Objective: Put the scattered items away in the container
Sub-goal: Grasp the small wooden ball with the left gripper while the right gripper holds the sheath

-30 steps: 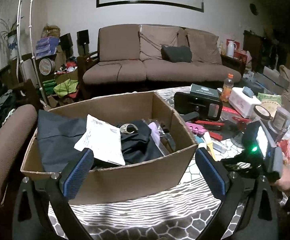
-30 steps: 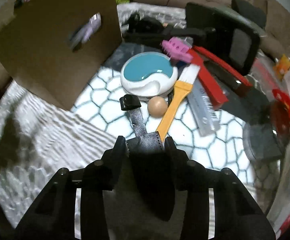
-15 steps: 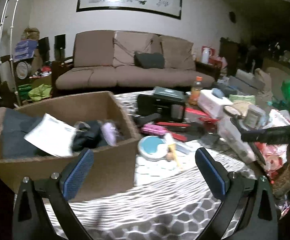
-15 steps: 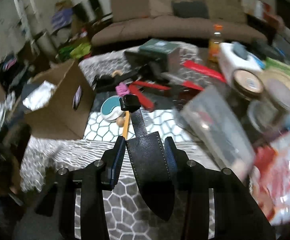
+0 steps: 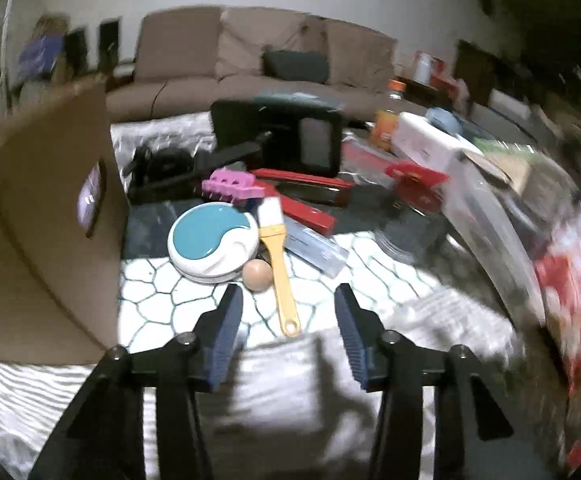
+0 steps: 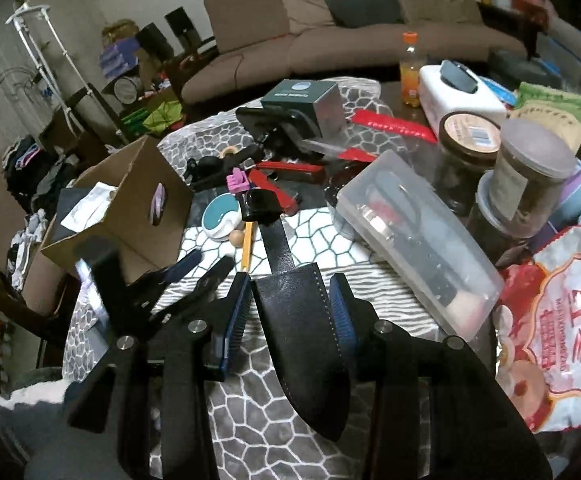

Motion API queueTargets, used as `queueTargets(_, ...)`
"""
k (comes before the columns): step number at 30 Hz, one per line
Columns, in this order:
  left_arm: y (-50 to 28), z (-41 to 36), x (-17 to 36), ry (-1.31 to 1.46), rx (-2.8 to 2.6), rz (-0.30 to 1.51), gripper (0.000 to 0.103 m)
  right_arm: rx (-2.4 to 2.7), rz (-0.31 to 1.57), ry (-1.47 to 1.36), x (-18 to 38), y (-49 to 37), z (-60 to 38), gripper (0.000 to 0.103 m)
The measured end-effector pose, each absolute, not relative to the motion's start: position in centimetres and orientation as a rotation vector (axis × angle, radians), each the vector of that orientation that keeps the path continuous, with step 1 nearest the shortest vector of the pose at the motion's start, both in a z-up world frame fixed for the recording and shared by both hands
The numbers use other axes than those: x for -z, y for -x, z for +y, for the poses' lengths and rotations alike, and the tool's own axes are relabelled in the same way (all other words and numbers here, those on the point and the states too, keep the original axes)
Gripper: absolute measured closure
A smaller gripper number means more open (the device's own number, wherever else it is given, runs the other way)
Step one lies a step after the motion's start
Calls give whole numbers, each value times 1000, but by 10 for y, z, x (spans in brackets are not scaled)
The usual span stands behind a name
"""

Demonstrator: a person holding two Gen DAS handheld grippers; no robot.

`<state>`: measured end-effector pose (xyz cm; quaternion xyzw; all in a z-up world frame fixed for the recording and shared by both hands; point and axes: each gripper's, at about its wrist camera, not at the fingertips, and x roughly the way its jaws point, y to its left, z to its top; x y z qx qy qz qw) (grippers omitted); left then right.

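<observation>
The open brown cardboard box (image 6: pixel 130 216) on the desk (image 6: pixel 250 408) holds dark cloth and a white paper packet, seen only from the right wrist. The right tongs (image 6: pixel 288 304) are clamped on a black leather sheath (image 6: pixel 302 336) above the desk. The left tongs (image 5: pixel 288 312), just closing with nothing between them, stand apart over a yellow-handled brush (image 5: pixel 276 264) beside a small wooden ball (image 5: pixel 257 275).

Bare cloth (image 5: pixel 194 300) free before box (image 5: pixel 38 216); beyond, clutter probably blocks.
</observation>
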<state>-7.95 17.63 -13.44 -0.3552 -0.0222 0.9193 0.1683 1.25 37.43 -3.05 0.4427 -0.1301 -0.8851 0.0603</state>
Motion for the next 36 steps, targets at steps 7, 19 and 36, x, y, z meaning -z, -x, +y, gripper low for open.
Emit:
queueTargets(7,110,173,158,1103,-2548,-12,94,2655,-344,-1329,31,-13,372,65)
queueTargets(19,142,189,173,1198,-2412,24,94,2614,-307,-1354,37,-6,356,65)
queueTargets(36,167,194,166,1152,-2418,-91,58,2572,-282,-1379,44,-6,351,65)
